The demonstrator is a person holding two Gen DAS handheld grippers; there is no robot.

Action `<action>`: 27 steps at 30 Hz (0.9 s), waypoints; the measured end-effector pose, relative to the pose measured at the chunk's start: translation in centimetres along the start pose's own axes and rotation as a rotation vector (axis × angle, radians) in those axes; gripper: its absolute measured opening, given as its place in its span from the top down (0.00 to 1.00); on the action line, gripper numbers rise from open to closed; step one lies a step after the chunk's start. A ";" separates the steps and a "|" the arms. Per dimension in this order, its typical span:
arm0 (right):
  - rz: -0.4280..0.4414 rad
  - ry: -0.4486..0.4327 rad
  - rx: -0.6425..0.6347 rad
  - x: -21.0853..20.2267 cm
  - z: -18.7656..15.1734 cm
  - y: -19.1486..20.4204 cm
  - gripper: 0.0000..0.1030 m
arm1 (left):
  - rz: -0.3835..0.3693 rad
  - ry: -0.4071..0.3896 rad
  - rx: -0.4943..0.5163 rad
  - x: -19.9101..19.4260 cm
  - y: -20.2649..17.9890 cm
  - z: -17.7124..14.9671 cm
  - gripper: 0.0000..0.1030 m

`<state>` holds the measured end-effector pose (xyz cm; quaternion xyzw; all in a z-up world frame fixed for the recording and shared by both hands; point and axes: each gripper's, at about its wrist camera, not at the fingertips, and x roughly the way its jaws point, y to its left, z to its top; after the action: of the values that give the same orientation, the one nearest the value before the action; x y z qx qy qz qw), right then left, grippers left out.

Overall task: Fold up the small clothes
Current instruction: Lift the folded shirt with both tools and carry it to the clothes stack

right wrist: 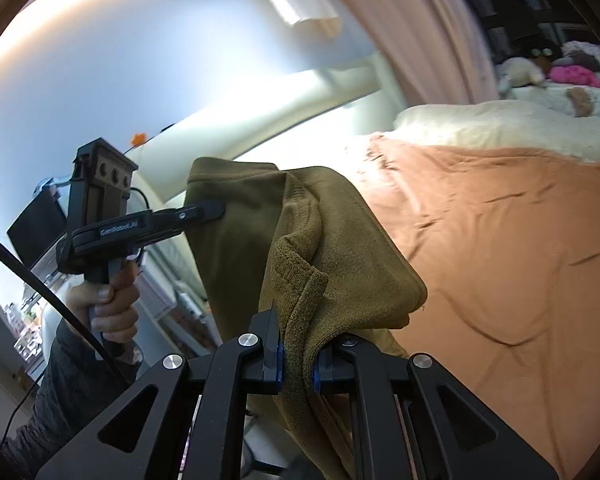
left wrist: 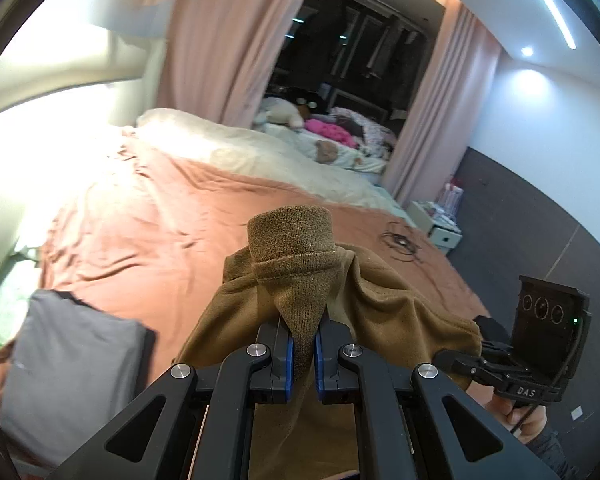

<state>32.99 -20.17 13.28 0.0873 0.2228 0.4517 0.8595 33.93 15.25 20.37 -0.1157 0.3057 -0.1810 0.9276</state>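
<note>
An olive-brown knit garment (left wrist: 300, 280) hangs in the air above the bed, held between both grippers. My left gripper (left wrist: 303, 350) is shut on a ribbed edge of it, and a cuff stands up just beyond the fingers. My right gripper (right wrist: 298, 362) is shut on another ribbed edge of the same garment (right wrist: 340, 232). In the left wrist view the right gripper (left wrist: 460, 364) shows at the lower right, pinching the cloth. In the right wrist view the left gripper (right wrist: 216, 210) shows at the left, clamped on the garment's far edge.
A bed with a rumpled terracotta cover (left wrist: 148, 216) and a cream duvet (left wrist: 236, 148) lies below. A folded grey garment (left wrist: 68, 360) lies on its near left. A black cable (left wrist: 400, 242) lies on the cover. Pink curtains (left wrist: 220, 40) and a white nightstand (left wrist: 440, 220) stand beyond.
</note>
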 end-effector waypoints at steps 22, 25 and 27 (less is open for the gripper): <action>0.229 0.256 -0.085 13.7 2.3 1.4 0.94 | 0.358 0.059 -0.118 -7.3 18.0 -1.9 0.93; 0.223 0.264 -0.073 15.1 3.2 -0.4 0.94 | 0.414 0.076 -0.126 -6.8 20.5 -2.0 0.93; 0.217 0.272 -0.056 15.9 3.7 -1.8 0.94 | 0.436 0.081 -0.142 -6.1 22.4 -1.9 0.93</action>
<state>43.86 -8.05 11.06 0.0248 0.3134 0.5556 0.7697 34.19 37.87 14.81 -0.1046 0.3726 0.0410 0.9212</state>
